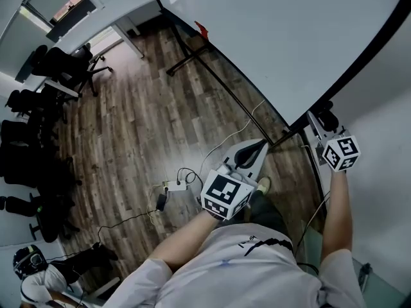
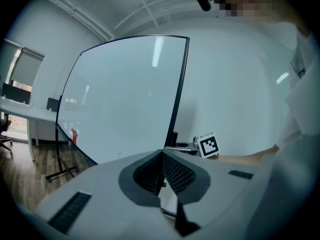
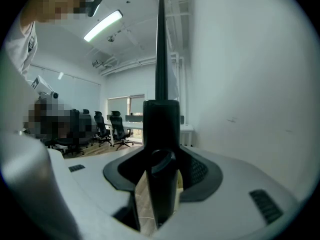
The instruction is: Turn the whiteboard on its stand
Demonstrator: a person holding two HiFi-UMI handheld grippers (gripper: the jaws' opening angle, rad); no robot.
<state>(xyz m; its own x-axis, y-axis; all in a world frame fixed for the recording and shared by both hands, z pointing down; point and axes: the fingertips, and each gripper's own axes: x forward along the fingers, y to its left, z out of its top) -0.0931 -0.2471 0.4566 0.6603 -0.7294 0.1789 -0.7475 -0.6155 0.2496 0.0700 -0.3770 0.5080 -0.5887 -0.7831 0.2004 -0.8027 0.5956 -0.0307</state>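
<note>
whiteboard (image 1: pixel 276 37) edge apparently clamped in right tool (image 3: pixel 161 149); left tool (image 2: pixel 162 156) clenched, empty; stand (image 1: pixel 186 59) partly hidden.

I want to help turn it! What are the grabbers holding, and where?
The right gripper clamps the black side bracket of the whiteboard. The left gripper holds nothing.

1 whiteboard (image 1: pixel 276 37) on 1 stand (image 1: pixel 187 59). 2 grippers: left gripper (image 1: pixel 262 146) and right gripper (image 1: pixel 321 117). 2 marker cubes, one per gripper: left cube (image 1: pixel 225 194), right cube (image 1: pixel 340 153). 1 red item (image 1: pixel 201 29) on the board's edge. 1 power strip (image 1: pixel 174 186) on the floor. 1 other person (image 1: pixel 29 265) in the bottom-left corner. Black office chairs (image 1: pixel 70 66): several in a dark cluster, so the exact count can't be told. 1 long ceiling lamp (image 3: pixel 102 25) lit in the right gripper view.
</note>
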